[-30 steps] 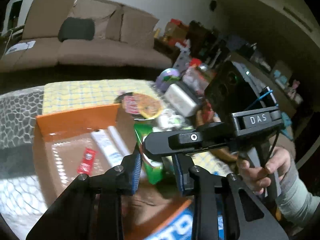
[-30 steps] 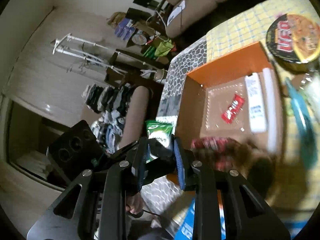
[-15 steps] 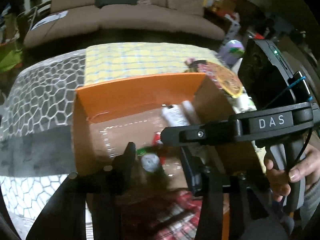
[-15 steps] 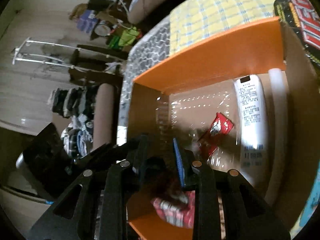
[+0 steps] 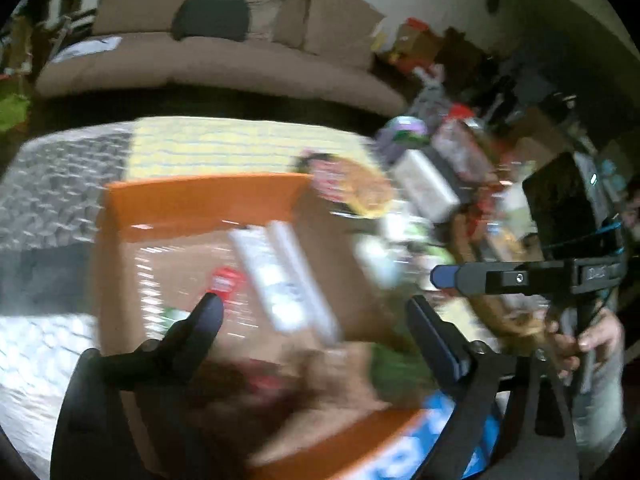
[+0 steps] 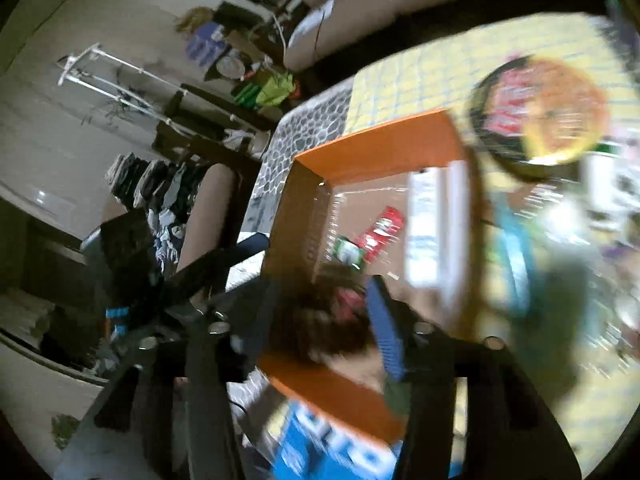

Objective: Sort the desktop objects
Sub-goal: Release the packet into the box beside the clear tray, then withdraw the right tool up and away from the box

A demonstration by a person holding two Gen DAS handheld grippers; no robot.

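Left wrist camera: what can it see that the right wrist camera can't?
Only the left wrist view shows the dark cushion on the brown sofa, the person's hand gripping the right tool's handle, and the white block among the clutter.

Only the right wrist view shows the white drying rack and the pile of clothes beside the table.

Both show the orange cardboard box, the red packet and white tube inside it, the round noodle bowl and the yellow checked cloth. Both are blurred.
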